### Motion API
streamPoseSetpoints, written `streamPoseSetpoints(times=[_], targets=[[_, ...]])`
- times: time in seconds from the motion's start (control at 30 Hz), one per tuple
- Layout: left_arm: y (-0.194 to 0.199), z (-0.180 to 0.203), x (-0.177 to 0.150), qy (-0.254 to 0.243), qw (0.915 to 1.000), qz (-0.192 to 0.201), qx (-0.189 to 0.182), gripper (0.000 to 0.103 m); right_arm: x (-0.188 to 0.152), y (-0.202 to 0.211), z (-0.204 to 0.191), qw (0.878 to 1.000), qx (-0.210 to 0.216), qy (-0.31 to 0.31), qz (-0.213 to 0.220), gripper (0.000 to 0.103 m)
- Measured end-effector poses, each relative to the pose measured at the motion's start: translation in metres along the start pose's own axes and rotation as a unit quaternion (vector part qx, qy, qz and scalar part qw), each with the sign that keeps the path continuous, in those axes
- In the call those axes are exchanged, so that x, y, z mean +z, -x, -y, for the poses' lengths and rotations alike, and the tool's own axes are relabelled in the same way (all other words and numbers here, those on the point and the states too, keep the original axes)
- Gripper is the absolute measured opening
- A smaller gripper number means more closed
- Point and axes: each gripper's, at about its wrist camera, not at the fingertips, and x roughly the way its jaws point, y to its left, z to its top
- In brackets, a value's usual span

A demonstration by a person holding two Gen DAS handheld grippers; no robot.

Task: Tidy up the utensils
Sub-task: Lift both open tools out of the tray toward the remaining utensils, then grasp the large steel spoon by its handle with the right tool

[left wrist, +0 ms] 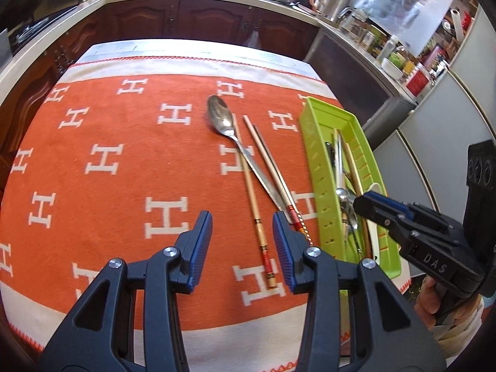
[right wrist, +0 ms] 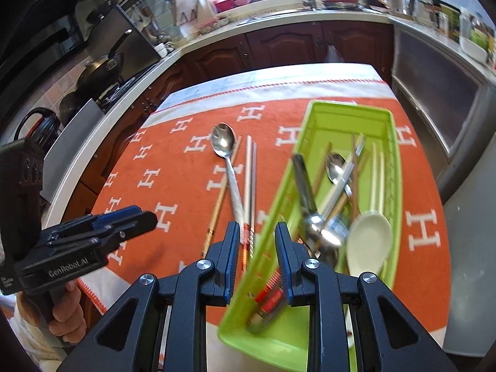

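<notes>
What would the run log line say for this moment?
left gripper: open, empty | right gripper: open, over green tray wall | cloth: metal spoon, chopsticks left

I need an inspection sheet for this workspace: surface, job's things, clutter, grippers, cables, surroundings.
surface: orange cloth patterned with white H letters, covering a table.
job's things: metal spoon and chopsticks on the cloth; green tray holding spoons and chopsticks.
clutter: nothing seen.
grippers: left gripper open, empty; right gripper open, astride the tray's near wall.
cables: nothing seen.
surroundings: kitchen counter, dark wooden cabinets.
</notes>
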Motion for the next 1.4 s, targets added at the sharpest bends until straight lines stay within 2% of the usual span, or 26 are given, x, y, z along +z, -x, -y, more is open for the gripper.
streamPoseSetpoints(times=[0.33, 0.57, 0.83, 0.9, 0.97, 1.07, 1.2, 1.27, 1.4], targets=[[-0.005, -0.031, 0.031, 0.03, 0.9987, 0.017, 0.037, 0.037, 0.057, -0.042, -0.048, 0.998, -0.004, 0.065, -0.01, 0.023], [-0.022, -0.067, 0.055, 0.058, 0.9963, 0.019, 0.06, 0.037, 0.085, -0.103, -0.075, 0.992, -0.035, 0.114, -0.048, 0.023], [-0.049, -0.101, 0.049, 0.093, 0.9945, -0.003, 0.048, 0.037, 0.095, -0.172, -0.09, 0.98, -0.075, 0.153, -0.1, 0.023], [-0.055, -0.108, 0.045, 0.1, 0.994, -0.009, 0.044, 0.037, 0.095, -0.182, -0.094, 0.978, -0.083, 0.163, -0.103, 0.023], [-0.059, -0.113, 0.042, 0.106, 0.9935, -0.013, 0.04, 0.037, 0.096, -0.191, -0.098, 0.975, -0.096, 0.172, -0.105, 0.018], [-0.063, -0.119, 0.04, 0.111, 0.9932, -0.014, 0.033, 0.037, 0.095, -0.202, -0.103, 0.967, -0.134, 0.189, -0.105, 0.015], [-0.066, -0.124, 0.038, 0.115, 0.9929, -0.015, 0.028, 0.037, 0.097, -0.206, -0.104, 0.965, -0.144, 0.195, -0.102, 0.011], [-0.067, -0.126, 0.038, 0.117, 0.9926, -0.016, 0.026, 0.037, 0.097, -0.205, -0.104, 0.965, -0.151, 0.191, -0.101, 0.006], [-0.067, -0.129, 0.037, 0.122, 0.9922, -0.016, 0.021, 0.037, 0.104, -0.2, -0.09, 0.977, -0.119, 0.138, -0.111, 0.006]])
